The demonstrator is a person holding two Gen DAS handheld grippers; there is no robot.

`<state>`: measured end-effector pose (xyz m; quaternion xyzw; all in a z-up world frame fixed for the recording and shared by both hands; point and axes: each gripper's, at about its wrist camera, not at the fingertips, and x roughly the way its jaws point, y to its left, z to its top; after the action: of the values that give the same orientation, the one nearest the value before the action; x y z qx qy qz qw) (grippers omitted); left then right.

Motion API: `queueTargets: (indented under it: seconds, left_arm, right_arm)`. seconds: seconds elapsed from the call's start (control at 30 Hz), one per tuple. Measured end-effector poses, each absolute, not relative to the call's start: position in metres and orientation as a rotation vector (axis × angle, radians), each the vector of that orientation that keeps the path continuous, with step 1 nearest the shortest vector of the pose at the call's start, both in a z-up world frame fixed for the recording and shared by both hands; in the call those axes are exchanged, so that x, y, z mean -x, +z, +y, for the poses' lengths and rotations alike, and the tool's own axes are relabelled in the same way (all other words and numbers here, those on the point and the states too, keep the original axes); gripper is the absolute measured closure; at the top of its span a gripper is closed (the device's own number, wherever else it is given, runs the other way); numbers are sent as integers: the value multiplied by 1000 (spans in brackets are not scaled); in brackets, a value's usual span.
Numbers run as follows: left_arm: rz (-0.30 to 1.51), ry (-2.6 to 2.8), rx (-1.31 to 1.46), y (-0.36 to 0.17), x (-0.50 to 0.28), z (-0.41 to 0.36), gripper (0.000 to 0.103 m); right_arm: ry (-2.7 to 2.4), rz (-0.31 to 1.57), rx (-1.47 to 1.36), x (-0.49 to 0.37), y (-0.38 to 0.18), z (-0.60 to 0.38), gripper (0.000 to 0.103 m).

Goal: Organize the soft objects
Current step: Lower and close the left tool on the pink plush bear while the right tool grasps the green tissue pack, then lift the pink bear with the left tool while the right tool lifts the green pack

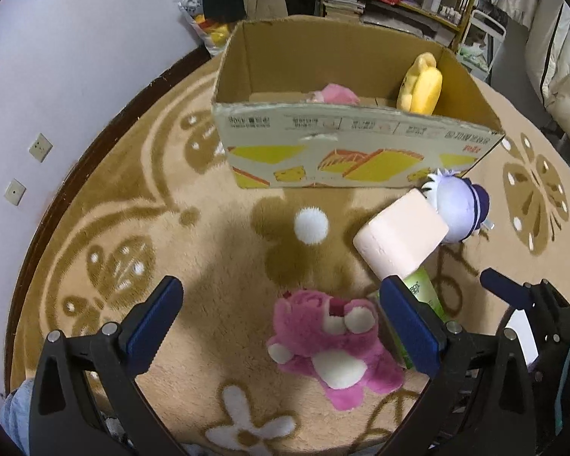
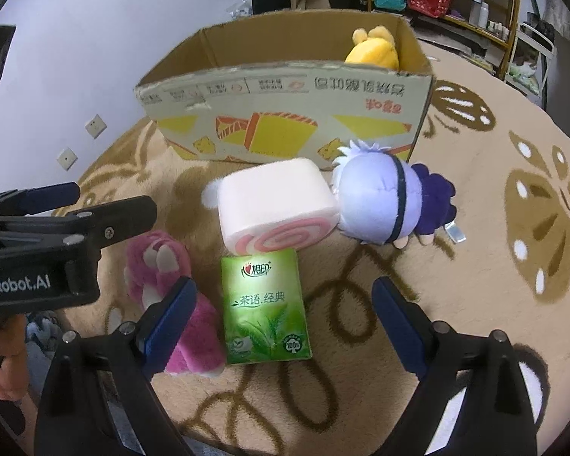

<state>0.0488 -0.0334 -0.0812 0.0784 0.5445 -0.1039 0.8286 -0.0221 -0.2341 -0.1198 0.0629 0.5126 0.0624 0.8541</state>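
My left gripper [image 1: 281, 326] gapes wide over the pink bear [image 1: 330, 345], not touching. My right gripper [image 2: 285, 326] also wide, nothing held, straddling green tissue pack [image 2: 266, 307] w/ Chinese text & "100%". Beyond: swirl-roll plush [image 2: 277, 205], purple doll [image 2: 380, 205]. Farthest, printed cardboard box [image 2: 285, 114] w/ yellow plush [image 2: 372, 51] inside.

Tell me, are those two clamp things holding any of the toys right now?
No, nothing is held. The left hand-held gripper stands open over the pink plush bear, and the right hand-held gripper stands open over the green tissue pack.
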Motion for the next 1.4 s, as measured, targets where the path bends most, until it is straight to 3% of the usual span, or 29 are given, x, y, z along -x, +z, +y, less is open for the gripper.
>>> queueTargets:
  seconds: [0.6, 0.67, 0.7, 0.77, 0.83, 0.93, 0.97, 1.03, 1.4]
  left_arm:
    - [1338, -271, -196, -129, -54, -48, 1]
    - [1353, -265, -200, -133, -54, -48, 4]
    - [1366, -267, -202, -135, -53, -48, 10]
    - [1400, -264, -196, -140, -53, -48, 17]
    - [1415, -267, -172, -144, -52, -45, 25]
    - [1411, -289, -156, -143, -52, -46, 39]
    - [1401, -287, -163, -141, -51, -46, 40]
    - [1380, -281, -174, -138, -50, -48, 43]
    - [1230, -170, -191, -99, -58, -40, 43]
  right_arm:
    - [131, 1155, -95, 12, -139, -228, 5]
    - [133, 1164, -84, 11, -142, -226, 5]
    - [134, 1168, -79, 10, -143, -225, 5]
    - [149, 1183, -70, 10, -147, -222, 11]
    - [165, 1215, -76, 9, -154, -220, 25]
    - [168, 1232, -83, 8, -159, -218, 30]
    - [169, 1229, -80, 8, -159, -218, 32]
    - [172, 1226, -81, 8, -159, -217, 46]
    - [163, 1121, -72, 15, -135, -219, 46]
